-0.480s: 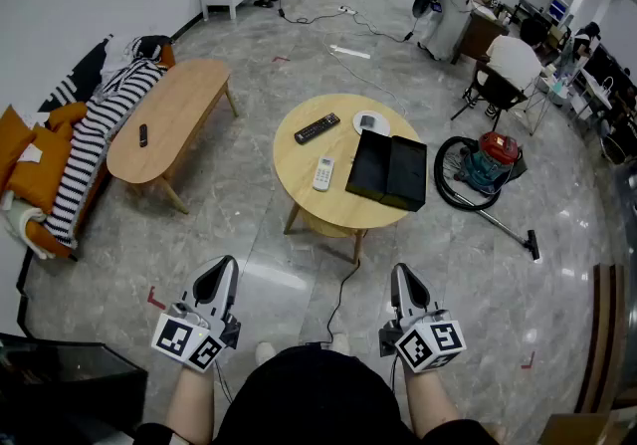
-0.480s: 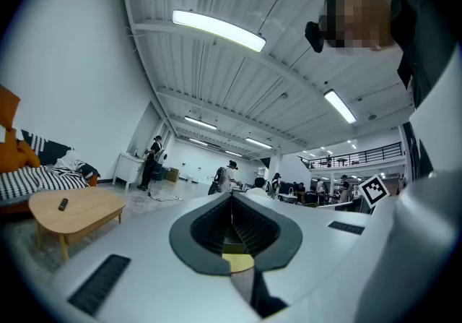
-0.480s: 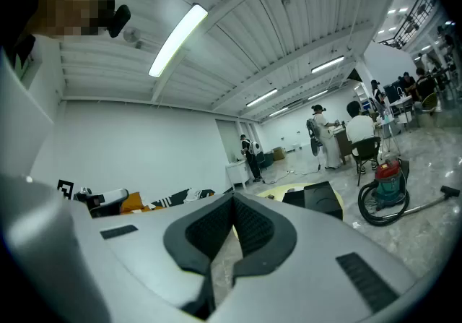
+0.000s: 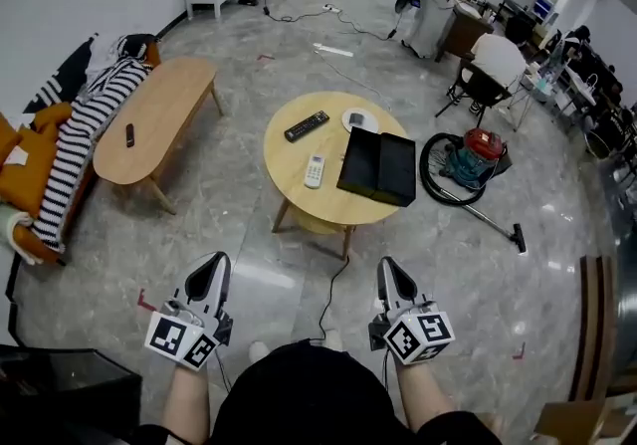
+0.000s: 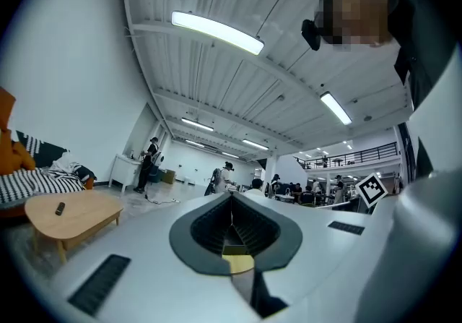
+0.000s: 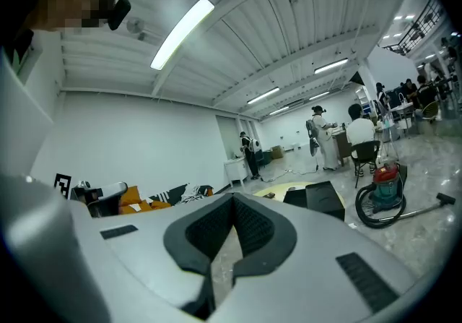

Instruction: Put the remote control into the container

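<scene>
On a round wooden table (image 4: 299, 196) lie a black remote control (image 4: 306, 125) and a white remote control (image 4: 315, 170). An open black container (image 4: 377, 166) rests on the table's right side, also seen as the container (image 6: 318, 200) in the right gripper view. My left gripper (image 4: 213, 266) and right gripper (image 4: 387, 270) hang low before the person's body, well short of the table. The left gripper (image 5: 232, 199) and the right gripper (image 6: 232, 203) are both shut and hold nothing.
A small white round item (image 4: 359, 120) sits at the table's far edge. To the left stands an oval wooden table (image 4: 159, 114) with a small black remote (image 4: 129, 134) and a sofa with a striped blanket (image 4: 78, 139). A vacuum cleaner (image 4: 468, 158) and its hose lie right. A cable (image 4: 331, 296) crosses the floor.
The whole scene has shifted slightly left in the head view, and both grippers sit a little higher in it. Both remain shut and empty.
</scene>
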Tool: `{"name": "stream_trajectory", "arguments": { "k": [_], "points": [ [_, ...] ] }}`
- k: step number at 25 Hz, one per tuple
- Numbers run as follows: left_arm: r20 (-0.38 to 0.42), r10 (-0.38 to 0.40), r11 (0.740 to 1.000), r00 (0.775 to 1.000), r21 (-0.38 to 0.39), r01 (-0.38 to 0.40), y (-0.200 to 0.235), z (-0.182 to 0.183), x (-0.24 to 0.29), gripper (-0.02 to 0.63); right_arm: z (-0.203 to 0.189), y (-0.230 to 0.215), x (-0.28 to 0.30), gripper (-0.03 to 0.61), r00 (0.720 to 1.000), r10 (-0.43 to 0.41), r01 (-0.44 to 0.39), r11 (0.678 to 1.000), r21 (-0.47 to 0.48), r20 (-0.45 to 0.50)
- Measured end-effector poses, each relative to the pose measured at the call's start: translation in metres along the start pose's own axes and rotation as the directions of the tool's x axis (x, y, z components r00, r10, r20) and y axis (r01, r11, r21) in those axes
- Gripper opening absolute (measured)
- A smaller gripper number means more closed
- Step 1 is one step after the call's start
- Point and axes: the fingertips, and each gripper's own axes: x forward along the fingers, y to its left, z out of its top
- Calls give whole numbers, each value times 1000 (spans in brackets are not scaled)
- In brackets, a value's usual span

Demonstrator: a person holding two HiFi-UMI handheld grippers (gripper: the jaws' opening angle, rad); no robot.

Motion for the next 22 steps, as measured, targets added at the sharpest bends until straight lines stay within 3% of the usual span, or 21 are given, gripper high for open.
{"name": "stream_trajectory", "arguments": {
  "k": [6, 13, 18, 22],
  "points": [
    [-40, -39, 998, 998, 49, 40, 9, -2, -14, 8, -6, 34, 6, 6, 1000, 8, -7, 995, -103, 14],
    [-63, -93, 996, 994, 13, 94, 27, 3, -35, 8, -5, 75, 18, 6, 999, -46, 46, 981, -189, 3],
    [-54, -98, 993, 994, -73, 94, 49, 4, -46, 6, -5, 95, 14, 6, 994, -95, 100, 987, -125, 49],
    [-57, -109, 993, 992, -60, 105, 53, 7, -45, 6, -6, 95, 13, 6, 991, -122, 126, 989, -76, 57]
  ]
}}
